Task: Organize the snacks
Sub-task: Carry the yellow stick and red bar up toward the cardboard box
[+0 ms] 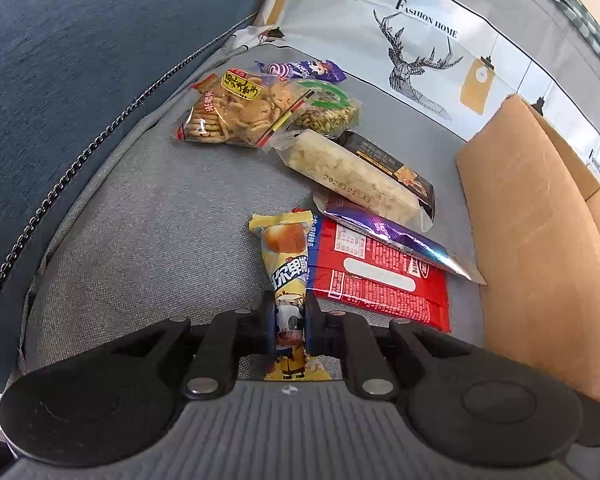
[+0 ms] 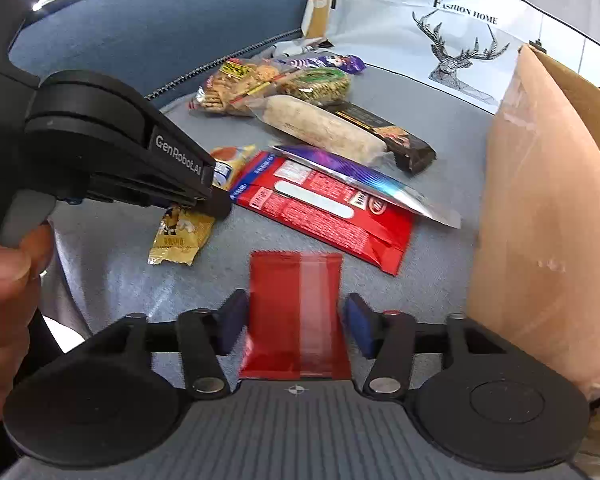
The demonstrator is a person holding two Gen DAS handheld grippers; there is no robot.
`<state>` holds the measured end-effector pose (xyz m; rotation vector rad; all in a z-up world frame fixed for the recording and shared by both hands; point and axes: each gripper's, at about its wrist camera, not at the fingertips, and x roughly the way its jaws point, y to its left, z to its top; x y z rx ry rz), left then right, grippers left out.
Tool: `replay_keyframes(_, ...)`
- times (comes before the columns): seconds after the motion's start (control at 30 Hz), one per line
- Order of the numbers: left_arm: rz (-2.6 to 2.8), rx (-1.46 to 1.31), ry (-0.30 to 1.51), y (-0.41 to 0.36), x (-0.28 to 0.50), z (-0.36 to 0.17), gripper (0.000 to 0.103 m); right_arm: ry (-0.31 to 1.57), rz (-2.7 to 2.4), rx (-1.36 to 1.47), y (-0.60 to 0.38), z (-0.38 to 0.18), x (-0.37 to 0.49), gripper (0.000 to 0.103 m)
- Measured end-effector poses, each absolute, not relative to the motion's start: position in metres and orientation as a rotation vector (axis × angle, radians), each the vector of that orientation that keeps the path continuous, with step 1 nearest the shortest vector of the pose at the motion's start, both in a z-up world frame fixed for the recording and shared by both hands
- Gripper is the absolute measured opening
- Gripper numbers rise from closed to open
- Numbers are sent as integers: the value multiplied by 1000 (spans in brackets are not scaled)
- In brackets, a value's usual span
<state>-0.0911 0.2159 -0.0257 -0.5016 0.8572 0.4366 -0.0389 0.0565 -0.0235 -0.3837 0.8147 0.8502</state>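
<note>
My left gripper (image 1: 287,322) is shut on a yellow cow-print snack bar (image 1: 286,264) lying on the grey cushion (image 1: 148,220); the bar's tail end also shows in the right wrist view (image 2: 180,236) under the left gripper's body (image 2: 216,204). My right gripper (image 2: 294,320) stands open around a small red packet (image 2: 296,316), which is blurred; its fingers (image 2: 358,322) are apart from the packet's sides. A large red packet (image 1: 376,280) (image 2: 324,212) lies just beyond, with a purple foil packet (image 1: 396,240) (image 2: 364,180) on top.
Farther back lie a biscuit bag (image 1: 232,108), a green snack bag (image 1: 328,108), a pale roll (image 1: 352,172), a dark bar (image 1: 396,168) and a purple sweet (image 1: 300,69). An open cardboard box (image 1: 540,240) (image 2: 540,220) stands at the right. A blue sofa back (image 1: 80,60) rises at the left.
</note>
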Motion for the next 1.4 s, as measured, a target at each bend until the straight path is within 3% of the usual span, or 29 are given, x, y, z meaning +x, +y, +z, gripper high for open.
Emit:
replay_keyframes(0.13,437,-471,858,213,-90,-26,13,818,851,-377,56,-24,-38,63)
replay_keyframes(0.23,439,-438,856,210,-89,-25,12,794,877,-390,57,-22,-42,46)
replay_keyframes(0.33,437,-442,833,209,-90,-21,12,733,883,-429,58,-19,-49,43)
replay_keyframes(0.53,431,-464,729,204,-99,1,12,532,873,-436,48,13,-65,43)
replay_keyframes(0.87,405,-499,577,184,-107,57,12,352,795,-326,5,72,-65,43)
replay_keyframes(1.2,331,-450,506,151,-91,91,12,261,692,-205,-61,139,-12,43)
replay_keyframes(1.4,260,-405,500,126,-75,99,12,267,577,-162,-103,132,27,43)
